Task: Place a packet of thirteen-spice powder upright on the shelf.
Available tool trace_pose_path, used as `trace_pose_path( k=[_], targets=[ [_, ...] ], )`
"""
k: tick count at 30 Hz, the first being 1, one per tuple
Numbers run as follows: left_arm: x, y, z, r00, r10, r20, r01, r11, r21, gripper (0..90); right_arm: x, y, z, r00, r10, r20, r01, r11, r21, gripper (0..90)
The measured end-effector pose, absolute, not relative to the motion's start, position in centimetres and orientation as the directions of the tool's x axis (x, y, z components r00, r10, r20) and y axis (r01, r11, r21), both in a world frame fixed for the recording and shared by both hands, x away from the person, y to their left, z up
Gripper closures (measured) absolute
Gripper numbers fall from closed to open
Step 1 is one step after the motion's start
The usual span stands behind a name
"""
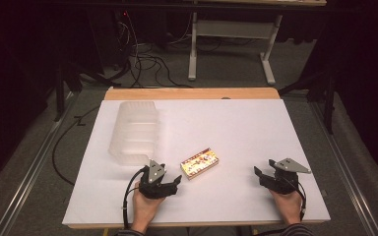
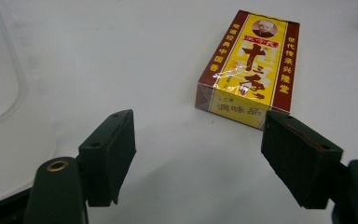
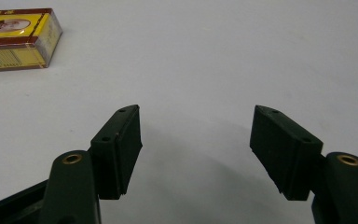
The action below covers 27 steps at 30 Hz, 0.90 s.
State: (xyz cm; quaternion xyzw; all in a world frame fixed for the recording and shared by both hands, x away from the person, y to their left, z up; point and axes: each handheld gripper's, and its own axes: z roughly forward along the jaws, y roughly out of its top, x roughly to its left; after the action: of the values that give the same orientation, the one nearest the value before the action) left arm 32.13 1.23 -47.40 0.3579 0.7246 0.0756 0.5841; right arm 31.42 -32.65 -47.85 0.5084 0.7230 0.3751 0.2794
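Box (image 1: 200, 162): flat on white table (image 1: 236, 128), centre-front, just ahead of L gripper (image 1: 173, 183), not touching. L jaws apart, empty. R gripper (image 1: 259, 176) well off to the side, jaws apart, empty. Bin (image 1: 134, 132) behind L. Approach: square jaws across box's narrow sides, advance low, then close.

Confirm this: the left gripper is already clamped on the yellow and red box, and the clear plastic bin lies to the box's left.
Not clamped. In the left gripper view the left gripper stands open, the yellow and red box lying untouched ahead. The clear plastic bin does lie left of it.
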Motion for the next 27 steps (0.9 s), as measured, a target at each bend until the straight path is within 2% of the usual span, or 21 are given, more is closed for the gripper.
trace_pose_path(
  k=[21, 27],
  targets=[
    [32.11, 1.02, -47.54, -0.056, 0.621, -0.782, 0.427, 0.723, 0.544, 28.0, 31.52, -32.75, -47.83, -0.322, 0.947, -0.02, 0.534, 0.199, 0.822, 34.0],
    [31.87, 0.9, -47.7, -0.026, 0.639, -0.769, 0.424, 0.704, 0.57, 28.6, 31.45, -32.8, -47.82, -0.317, 0.948, -0.022, 0.529, 0.196, 0.826, 33.8]
  ],
)
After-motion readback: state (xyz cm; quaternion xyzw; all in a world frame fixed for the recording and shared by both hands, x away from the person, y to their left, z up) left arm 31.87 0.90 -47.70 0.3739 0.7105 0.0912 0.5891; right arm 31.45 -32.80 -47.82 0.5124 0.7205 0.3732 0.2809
